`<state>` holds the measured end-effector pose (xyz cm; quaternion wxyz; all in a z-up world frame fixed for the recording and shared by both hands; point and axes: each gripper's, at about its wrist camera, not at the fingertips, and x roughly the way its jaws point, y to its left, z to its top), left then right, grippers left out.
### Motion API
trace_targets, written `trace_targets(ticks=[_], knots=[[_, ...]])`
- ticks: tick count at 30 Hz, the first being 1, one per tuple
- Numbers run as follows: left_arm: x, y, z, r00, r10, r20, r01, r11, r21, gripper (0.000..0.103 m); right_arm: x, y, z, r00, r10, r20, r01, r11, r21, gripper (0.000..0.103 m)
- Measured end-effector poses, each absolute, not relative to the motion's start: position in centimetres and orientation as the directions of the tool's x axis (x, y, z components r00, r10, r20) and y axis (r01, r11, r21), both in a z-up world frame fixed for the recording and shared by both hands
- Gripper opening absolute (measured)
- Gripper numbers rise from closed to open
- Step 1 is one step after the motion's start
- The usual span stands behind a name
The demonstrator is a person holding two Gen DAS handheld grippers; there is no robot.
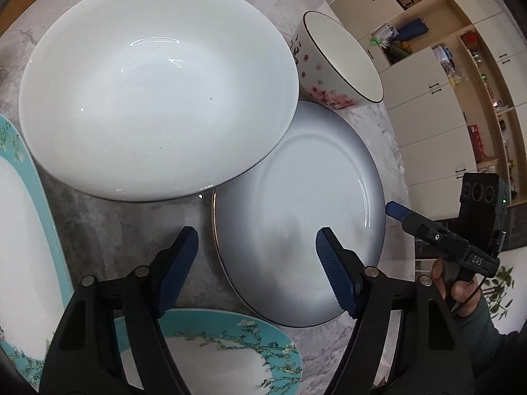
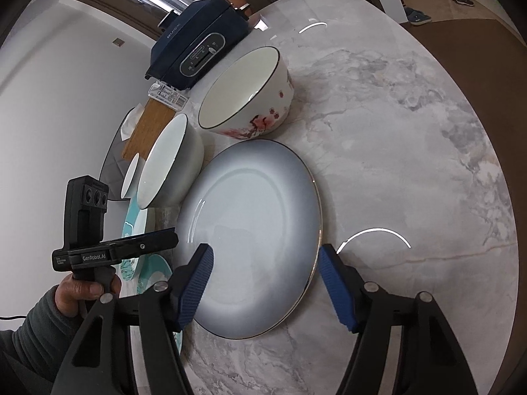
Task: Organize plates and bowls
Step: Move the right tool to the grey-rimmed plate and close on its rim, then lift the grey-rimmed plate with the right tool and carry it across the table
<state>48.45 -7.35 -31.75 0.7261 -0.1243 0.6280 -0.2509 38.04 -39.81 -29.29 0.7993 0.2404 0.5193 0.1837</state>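
Note:
A grey plate with a dark rim (image 1: 296, 210) (image 2: 250, 210) lies flat on the marble table. My left gripper (image 1: 257, 256) is open and straddles the plate's left rim, one finger over the plate and one over the table. My right gripper (image 2: 263, 263) is open astride the opposite rim, its outer fingertip (image 2: 327, 256) right at the edge. A large white bowl (image 1: 158, 98) (image 2: 168, 161) overlaps the plate's far side. Behind stands a bowl with pink blossoms (image 1: 339, 65) (image 2: 247, 92). Two teal flowered plates (image 1: 230, 345) (image 1: 19, 230) lie near my left gripper.
A dark blue appliance (image 2: 197, 42) and a wooden board (image 2: 148, 125) stand at the back by the wall. A small white dish (image 2: 131, 171) sits behind the white bowl. Bare marble (image 2: 411, 131) spreads right of the plate. Cream cabinets (image 1: 428, 115) stand beyond the table edge.

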Motion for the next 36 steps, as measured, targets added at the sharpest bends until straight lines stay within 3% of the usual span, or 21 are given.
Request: trace_targets(ticks=[3,5,7,15,16,18,25,30,33,36], knots=[[48.6,-7.3,-31.5,0.076,-0.526,-0.847,0.213,0.838,-0.502,0.057,37.8,-40.7,-29.5,0.395,0.549,-0.737,-0.033,0.810,0.585,0.070],[48.7,-7.2,-31.6,0.076,-0.534,-0.842,0.207,0.835,-0.510,0.056,37.8,-41.0,-29.6,0.407,0.541,-0.736,-0.032,0.814,0.580,0.071],[49.1,-6.7,-31.7,0.076,-0.534,-0.842,0.192,0.837,-0.513,0.046,38.0,-41.2,-29.9,0.396,0.537,-0.745,-0.028,0.818,0.574,0.071],[49.0,-6.4,-31.9,0.085,-0.545,-0.834,0.160,0.833,-0.529,0.036,39.0,-40.3,-30.4,0.358,0.557,-0.749,-0.067,0.815,0.575,0.071],[49.2,-6.3,-32.0,0.082,-0.544,-0.835,0.154,0.835,-0.528,0.034,39.1,-40.3,-30.3,0.353,0.553,-0.754,-0.064,0.819,0.571,0.070],[49.4,-6.0,-32.0,0.076,-0.543,-0.836,0.150,0.836,-0.529,0.032,39.4,-40.1,-30.4,0.339,0.545,-0.767,-0.070,0.828,0.557,0.055],[49.2,-6.0,-32.1,0.087,-0.546,-0.833,0.178,0.831,-0.527,0.032,39.5,-40.6,-30.7,0.340,0.541,-0.769,-0.063,0.829,0.555,0.040],[49.1,-6.1,-32.0,0.076,-0.528,-0.846,0.187,0.841,-0.508,0.032,39.6,-41.0,-30.9,0.332,0.517,-0.789,-0.040,0.843,0.536,0.018],[49.1,-6.0,-31.9,0.069,-0.525,-0.848,0.187,0.842,-0.506,0.031,39.5,-41.2,-30.9,0.329,0.508,-0.796,-0.033,0.848,0.528,0.018],[49.2,-6.3,-31.9,0.076,-0.485,-0.871,0.190,0.865,-0.464,0.019,39.4,-41.0,-30.8,0.330,0.487,-0.808,-0.032,0.862,0.507,0.018]])
